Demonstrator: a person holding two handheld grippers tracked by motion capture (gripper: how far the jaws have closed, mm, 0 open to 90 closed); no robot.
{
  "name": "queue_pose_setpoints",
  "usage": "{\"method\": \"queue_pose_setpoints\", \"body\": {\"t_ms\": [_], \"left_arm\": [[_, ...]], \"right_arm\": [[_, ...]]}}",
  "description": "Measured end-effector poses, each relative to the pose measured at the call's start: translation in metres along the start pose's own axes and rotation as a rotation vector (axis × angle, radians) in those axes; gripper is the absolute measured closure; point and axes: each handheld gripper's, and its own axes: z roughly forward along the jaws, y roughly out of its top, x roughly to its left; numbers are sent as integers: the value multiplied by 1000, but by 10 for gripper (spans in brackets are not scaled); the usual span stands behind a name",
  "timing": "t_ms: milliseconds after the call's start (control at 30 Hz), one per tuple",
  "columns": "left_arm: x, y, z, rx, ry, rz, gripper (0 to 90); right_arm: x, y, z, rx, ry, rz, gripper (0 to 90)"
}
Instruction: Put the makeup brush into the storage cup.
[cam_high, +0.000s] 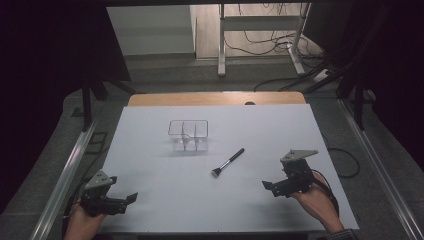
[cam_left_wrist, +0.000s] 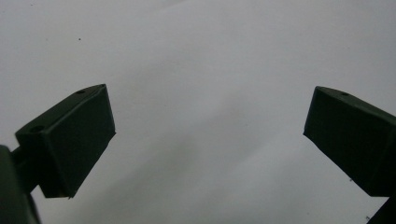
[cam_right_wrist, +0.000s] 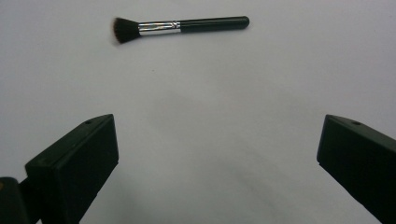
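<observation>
High view, contents of one white surface: item one, a makeup brush with black handle, silver ferrule and dark bristles, lying flat near the middle of the surface, handle end pointing away from the person, bristle end toward them; item two, a clear plastic organiser with inner dividers, standing upright just beyond the brush and to its left, apart from it; item three, left gripper, held in a hand well to the near left of the brush, fingers spread apart, nothing between them; item four, right gripper, held in a hand near the brush on its near right side, not touching it, fingers likewise apart and holding nothing.

Right gripper view: brush lies crosswise beyond the two black fingers, well clear of their tips; bare white surface between.

Left gripper view: fingers stand wide apart over plain white surface.
</observation>
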Motion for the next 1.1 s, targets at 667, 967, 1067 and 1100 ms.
{"method": "queue_pose_setpoints", "body": {"t_ms": [667, 967, 1067, 1100], "left_arm": [[1, 0, 0, -1, 10, -4, 20], [0, 0, 1, 10, 10, -1, 20], [0, 0, 1, 11, 8, -5, 21], [0, 0, 1, 12, 7, -5, 21]], "right_arm": [[-12, 18, 9, 53, -20, -19, 0], [-17, 26, 15, 101, -49, -30, 0], [-18, 29, 18, 110, -51, -25, 0], [-19, 30, 19, 110, -51, -29, 0]]}}
